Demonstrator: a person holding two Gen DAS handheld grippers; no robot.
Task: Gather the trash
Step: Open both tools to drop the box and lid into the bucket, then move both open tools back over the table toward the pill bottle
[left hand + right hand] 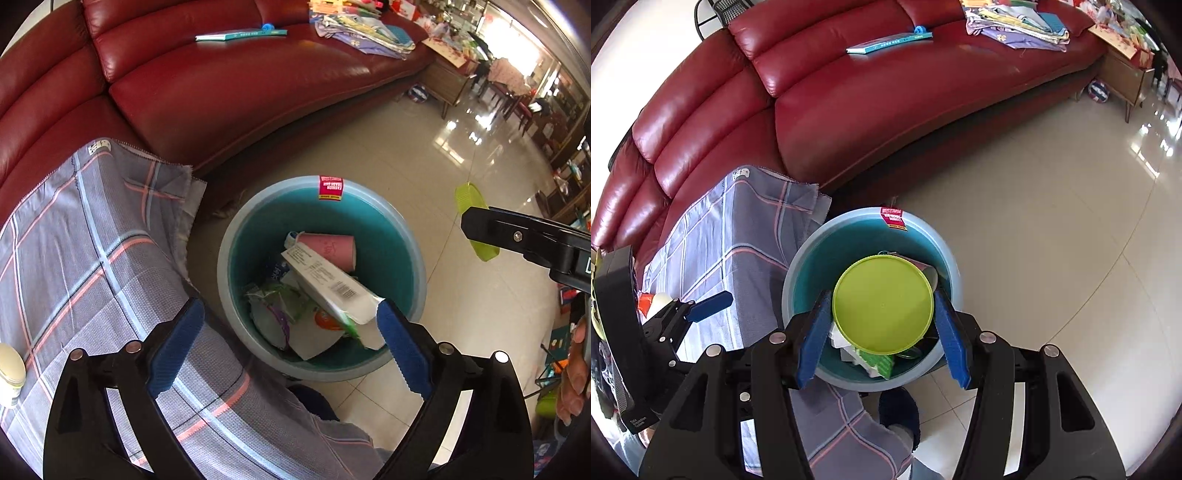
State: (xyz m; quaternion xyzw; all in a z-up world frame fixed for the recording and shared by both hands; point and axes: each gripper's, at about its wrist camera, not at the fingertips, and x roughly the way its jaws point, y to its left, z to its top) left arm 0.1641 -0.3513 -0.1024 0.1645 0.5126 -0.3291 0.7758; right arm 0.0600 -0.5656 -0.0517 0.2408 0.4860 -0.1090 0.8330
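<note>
Above the round teal plastic trash bin (pixel 801 266), we see our right gripper (pixel 882 325) clenching a lime-green round plastic lid (pixel 882 302), while our left gripper (pixel 291 343) hangs released, empty.

Teal bin (pixel 399 254) of wrappers, pink cup (pixel 328 249); green lid (pixel 882 304) above it.

Left claw (pixel 290 325) spread wide, empty, angled steeply down. Right claw (pixel 882 328) clamped, angled steeply down.
</note>
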